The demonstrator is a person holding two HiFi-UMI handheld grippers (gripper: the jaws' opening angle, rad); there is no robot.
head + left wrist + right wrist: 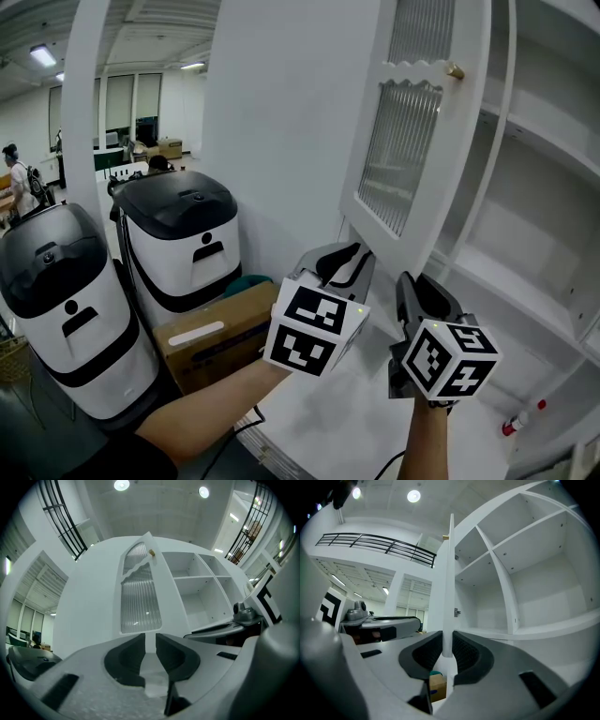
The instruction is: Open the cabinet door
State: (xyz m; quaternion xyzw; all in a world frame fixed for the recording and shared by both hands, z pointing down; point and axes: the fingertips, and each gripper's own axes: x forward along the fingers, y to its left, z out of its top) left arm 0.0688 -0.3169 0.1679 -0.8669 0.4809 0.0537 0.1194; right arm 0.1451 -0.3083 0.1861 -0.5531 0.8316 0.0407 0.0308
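Standing open, left of the white cabinet's bare shelves: cabinet door, white frame, ribbed glass panel, small gold knob high on its free edge.

Right claw: closed on the door's lower edge, seen edge-on between the jaws.

Left claw: jaws drawn nearly together, nothing between them, just left of the right claw and near the door's bottom.

Handling, judged: stiff, light on its hinges, swings freely. The glass is fragile, so hold the frame edge or the knob. The painted frame is likely slippery.
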